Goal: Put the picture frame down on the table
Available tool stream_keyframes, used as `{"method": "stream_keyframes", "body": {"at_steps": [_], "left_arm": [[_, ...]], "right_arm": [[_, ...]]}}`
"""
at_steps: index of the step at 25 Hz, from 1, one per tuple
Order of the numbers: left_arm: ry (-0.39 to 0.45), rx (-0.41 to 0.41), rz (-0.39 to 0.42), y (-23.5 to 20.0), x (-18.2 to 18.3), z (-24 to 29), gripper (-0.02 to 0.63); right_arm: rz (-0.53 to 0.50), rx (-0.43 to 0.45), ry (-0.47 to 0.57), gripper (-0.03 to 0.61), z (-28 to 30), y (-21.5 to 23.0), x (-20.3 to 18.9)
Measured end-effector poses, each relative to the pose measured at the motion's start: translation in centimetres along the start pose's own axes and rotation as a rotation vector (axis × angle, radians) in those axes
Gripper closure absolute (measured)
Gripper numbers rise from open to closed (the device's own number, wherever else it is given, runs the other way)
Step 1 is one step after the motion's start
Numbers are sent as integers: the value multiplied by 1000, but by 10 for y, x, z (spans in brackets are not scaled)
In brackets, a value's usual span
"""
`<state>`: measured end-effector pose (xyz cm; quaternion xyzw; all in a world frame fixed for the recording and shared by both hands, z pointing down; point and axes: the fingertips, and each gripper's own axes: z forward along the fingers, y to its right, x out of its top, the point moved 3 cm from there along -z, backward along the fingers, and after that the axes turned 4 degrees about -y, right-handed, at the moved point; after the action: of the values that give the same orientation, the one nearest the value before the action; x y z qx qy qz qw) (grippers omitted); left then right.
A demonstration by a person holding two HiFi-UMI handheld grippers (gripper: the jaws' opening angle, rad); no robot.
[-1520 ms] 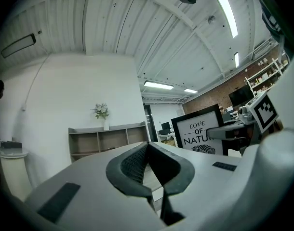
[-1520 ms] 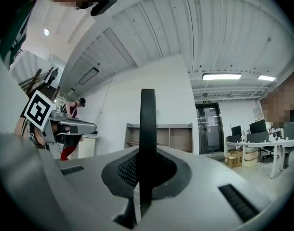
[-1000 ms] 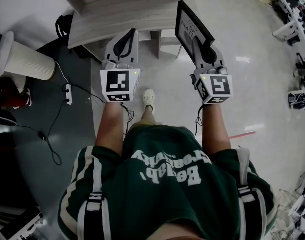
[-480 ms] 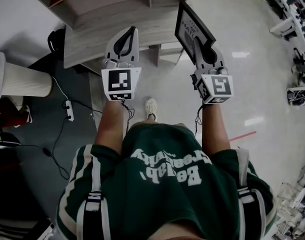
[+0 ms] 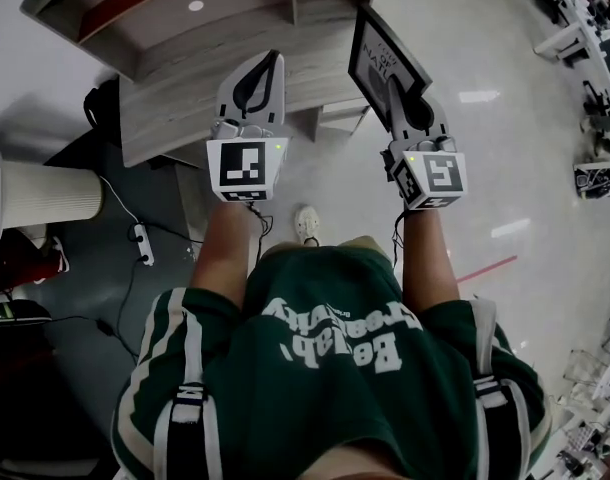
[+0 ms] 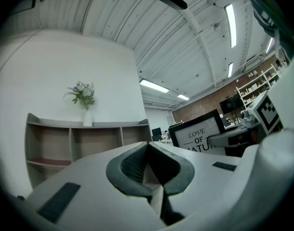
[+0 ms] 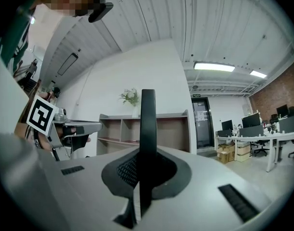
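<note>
**A:** Picture frame is clamped edge-on in the right gripper. It's upright and in the air, by the near right corner of the table. Left gripper has its jaws together with nothing in them.

**B:** Then get it fully over the tabletop first. Lower until the bottom edge touches, tip it flat, then release. Stay off the shelf unit.
</note>
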<state>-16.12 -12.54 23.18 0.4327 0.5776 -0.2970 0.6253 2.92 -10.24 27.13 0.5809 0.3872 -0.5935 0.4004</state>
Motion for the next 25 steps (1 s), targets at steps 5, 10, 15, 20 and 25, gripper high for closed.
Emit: {"method": "stream_keyframes", "body": {"at_steps": [5,10,15,20,25], "left_arm": [[-10,-20,5,-10,-9,13,595],[-6,-26,7,-18,-8,15,595],[0,-26,7,-18,-7,24,595],[-12,-23,-5,-26,-14,35,595],[-20,-59,18,-19,-26,55,595]], "right_arm": [[7,-21,-7,540,15,3,-5],[8,-24,-11,540,22,0,-7],[3,-15,-10,540,31,6,-3],[-9,-6,-23,540,44,7,-6],[10,18,-52,540,64,18,-21]]}}
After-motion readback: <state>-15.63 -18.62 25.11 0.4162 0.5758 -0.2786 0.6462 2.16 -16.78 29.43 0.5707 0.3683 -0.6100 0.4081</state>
